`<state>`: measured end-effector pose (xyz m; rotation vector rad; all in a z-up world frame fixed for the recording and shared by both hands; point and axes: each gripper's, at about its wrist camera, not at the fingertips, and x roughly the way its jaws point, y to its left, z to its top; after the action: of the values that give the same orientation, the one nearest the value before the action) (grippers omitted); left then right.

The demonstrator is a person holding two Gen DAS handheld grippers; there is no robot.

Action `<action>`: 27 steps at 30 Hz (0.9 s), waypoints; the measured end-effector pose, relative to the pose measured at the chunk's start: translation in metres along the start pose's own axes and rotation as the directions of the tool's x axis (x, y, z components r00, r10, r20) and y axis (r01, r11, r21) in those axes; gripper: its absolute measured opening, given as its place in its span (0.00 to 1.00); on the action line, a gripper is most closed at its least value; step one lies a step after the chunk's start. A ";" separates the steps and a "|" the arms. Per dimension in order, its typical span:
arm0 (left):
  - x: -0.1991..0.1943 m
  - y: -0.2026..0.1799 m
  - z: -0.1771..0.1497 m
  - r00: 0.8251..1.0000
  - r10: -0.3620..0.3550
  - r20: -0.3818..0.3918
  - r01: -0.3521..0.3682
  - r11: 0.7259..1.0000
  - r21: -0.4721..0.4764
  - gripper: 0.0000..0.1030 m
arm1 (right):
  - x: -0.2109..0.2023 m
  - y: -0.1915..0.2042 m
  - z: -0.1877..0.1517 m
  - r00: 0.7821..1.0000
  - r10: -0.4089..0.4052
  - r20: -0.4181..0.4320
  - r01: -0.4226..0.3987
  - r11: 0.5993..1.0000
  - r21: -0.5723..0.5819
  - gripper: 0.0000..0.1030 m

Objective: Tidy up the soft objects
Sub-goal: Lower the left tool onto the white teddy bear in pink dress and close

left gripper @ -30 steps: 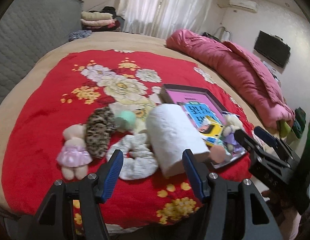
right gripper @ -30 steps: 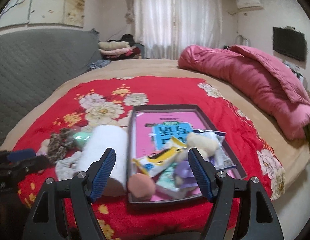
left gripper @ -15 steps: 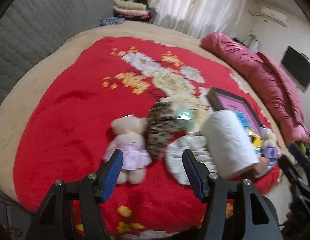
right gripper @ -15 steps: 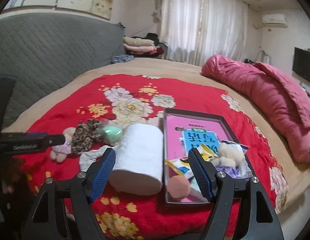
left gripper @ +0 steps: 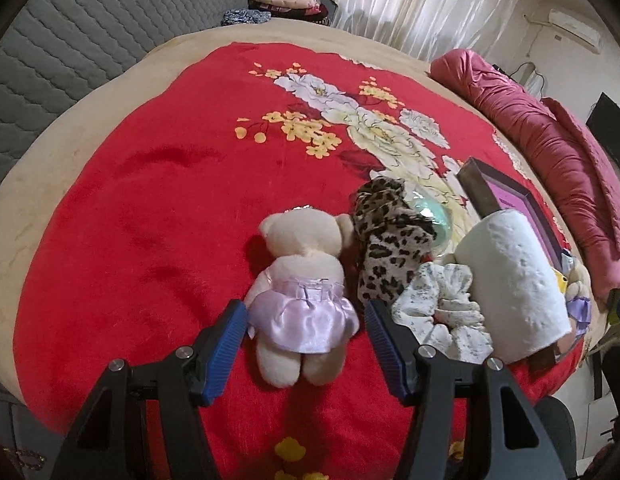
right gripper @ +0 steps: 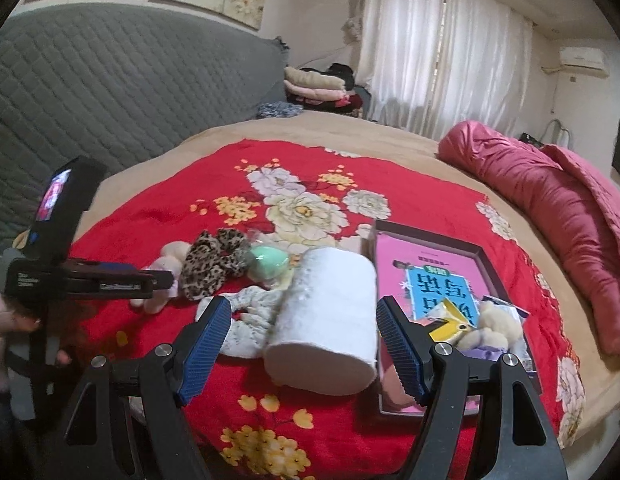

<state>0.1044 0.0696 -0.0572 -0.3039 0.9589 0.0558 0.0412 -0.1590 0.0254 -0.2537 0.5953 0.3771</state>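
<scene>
A cream teddy bear (left gripper: 298, 256) in a lilac skirt lies face down on the red floral blanket (left gripper: 150, 200). My left gripper (left gripper: 306, 320) hovers open just over it, one blue pad on each side of the skirt. To its right lie a leopard scrunchie (left gripper: 390, 236), a mint-green ball (left gripper: 430, 212), a white flowered scrunchie (left gripper: 442, 304) and a white roll (left gripper: 518, 280). My right gripper (right gripper: 304, 312) is open and frames that white roll (right gripper: 330, 312) from the near side, without touching it. The left gripper (right gripper: 158, 280) shows at the left, hiding part of the bear (right gripper: 166, 264).
A dark tray (right gripper: 430, 236) right of the roll holds a pink book, a yellow packet (right gripper: 450, 320), a small plush (right gripper: 494, 324) and a pink puff (right gripper: 394, 388). A pink quilt (right gripper: 550, 192) runs along the right. A grey padded headboard (right gripper: 110, 92) and folded clothes (right gripper: 314, 84) stand behind.
My left gripper swung left and down, from the roll to over the bear. My right gripper shifted left, from the tray to the roll. Both stayed equally open.
</scene>
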 end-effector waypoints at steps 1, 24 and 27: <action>0.002 0.000 0.001 1.000 0.002 -0.003 -0.002 1.000 -0.002 0.59 | 0.002 0.002 0.001 1.000 0.008 -0.003 -0.008 1.000 -0.001 0.74; 0.030 0.020 0.018 0.998 -0.061 -0.020 0.060 0.996 -0.060 0.43 | 0.063 0.056 0.024 0.982 0.147 -0.118 -0.149 0.989 -0.009 0.74; 0.023 0.031 0.020 0.998 -0.059 -0.001 0.059 0.994 -0.094 0.42 | 0.074 0.063 0.029 0.978 0.154 -0.139 -0.156 0.988 -0.006 0.74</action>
<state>0.1283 0.1025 -0.0719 -0.4193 0.9524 0.0465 0.0859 -0.0722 -0.0032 -0.2514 0.7509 0.5182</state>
